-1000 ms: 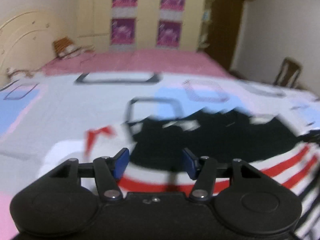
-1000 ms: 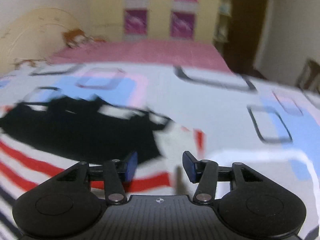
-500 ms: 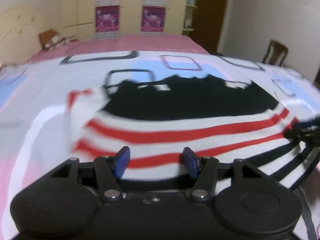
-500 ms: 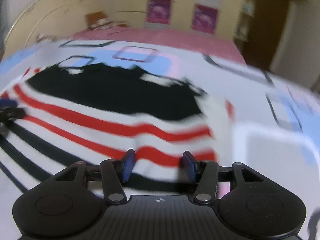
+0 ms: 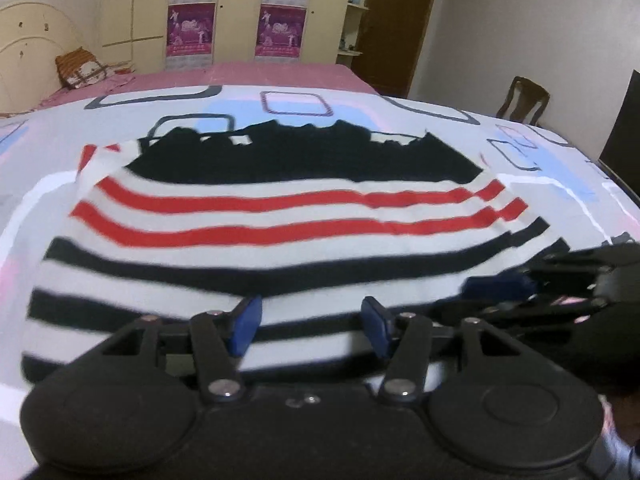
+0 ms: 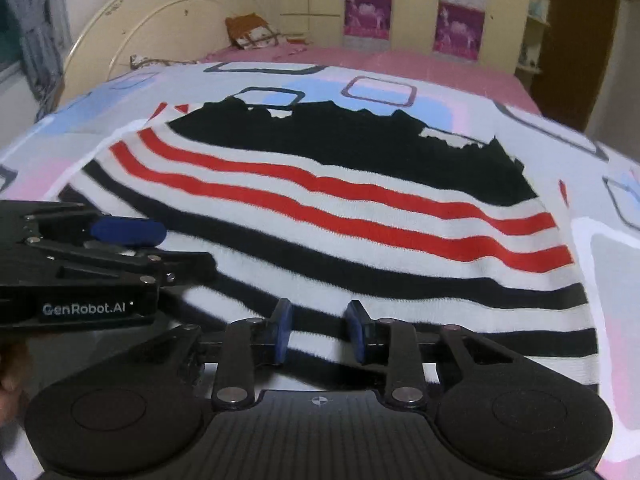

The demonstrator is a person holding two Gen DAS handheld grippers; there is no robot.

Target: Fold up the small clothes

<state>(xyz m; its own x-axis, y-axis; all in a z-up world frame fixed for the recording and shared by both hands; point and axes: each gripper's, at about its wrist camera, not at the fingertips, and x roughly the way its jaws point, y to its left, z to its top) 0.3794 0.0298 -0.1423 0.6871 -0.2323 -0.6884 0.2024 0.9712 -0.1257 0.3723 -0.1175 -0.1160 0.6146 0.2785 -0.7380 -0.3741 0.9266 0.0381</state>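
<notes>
1. Setting was a bedroom: cream wardrobe (image 5: 236,8) with pink posters at the back, a brown door (image 5: 396,20) to the right of it, a wooden chair (image 5: 524,100) by the far wall, a curved cream headboard (image 6: 160,32) on the left.
2. The bed (image 5: 280,76) carried a pink sheet, with a white quilt (image 6: 520,128) printed in blue, pink and grey rounded squares over its near part.
3. The striped sweater (image 5: 280,216) lay flat on the quilt, black section farthest from the cameras, then two red stripes, then black stripes on white; its hem was nearest the tongs.
4. Left tongs (image 5: 312,328) sat low over the left part of the hem, blue pads apart and closing; striped fabric showed between them, and no pad was seen pressing on it.
5. Right tongs (image 6: 320,332) sat over the right part of the hem, pads closer together and closing, hem fabric in the gap; contact with the cloth could not be confirmed.
6. Each tool appeared side-on in the other's view, near the hem edge.
</notes>
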